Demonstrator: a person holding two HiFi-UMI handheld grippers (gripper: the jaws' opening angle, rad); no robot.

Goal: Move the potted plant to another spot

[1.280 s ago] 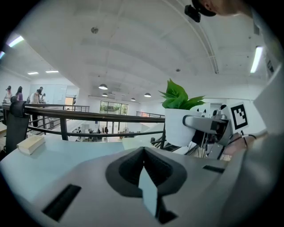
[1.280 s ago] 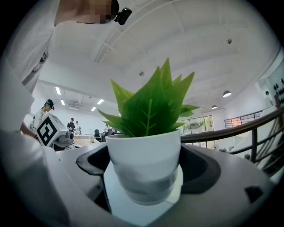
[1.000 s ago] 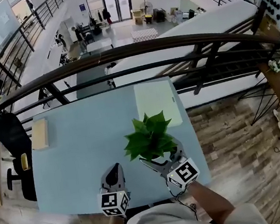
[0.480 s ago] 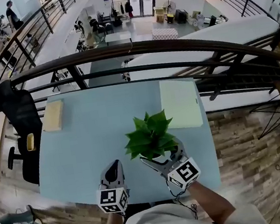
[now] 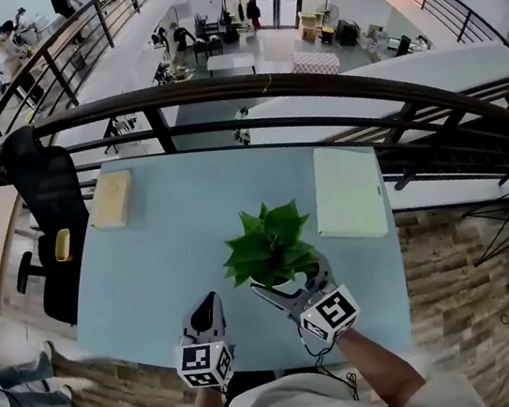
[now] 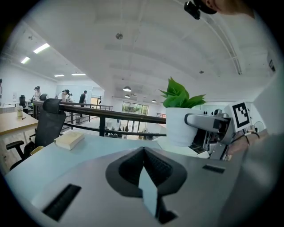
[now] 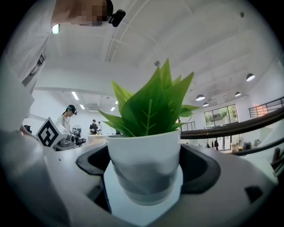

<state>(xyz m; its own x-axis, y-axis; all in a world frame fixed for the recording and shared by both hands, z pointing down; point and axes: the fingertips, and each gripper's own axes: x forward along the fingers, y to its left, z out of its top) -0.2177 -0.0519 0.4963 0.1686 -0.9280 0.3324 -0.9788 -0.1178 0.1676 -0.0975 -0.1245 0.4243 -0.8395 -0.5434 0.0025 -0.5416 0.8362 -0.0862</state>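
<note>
The potted plant (image 5: 271, 247), green leaves in a white pot (image 7: 144, 168), stands toward the front of the pale blue table (image 5: 190, 217). My right gripper (image 5: 290, 282) is shut on the pot, one jaw on each side of it. I cannot tell whether the pot rests on the table or hangs just above it. My left gripper (image 5: 208, 304) is shut and empty near the table's front edge, to the left of the plant. In the left gripper view the plant (image 6: 179, 124) and the right gripper (image 6: 208, 128) show ahead on the right.
A pale green pad (image 5: 348, 191) lies at the table's back right. A tan block (image 5: 112, 198) lies at its back left. A black office chair (image 5: 48, 219) stands off the left edge. A dark railing (image 5: 313, 85) runs behind the table, with a drop beyond.
The plant, held in my right gripper, has shifted left across the table, away from the green pad. My left gripper has kept its place beside it.
</note>
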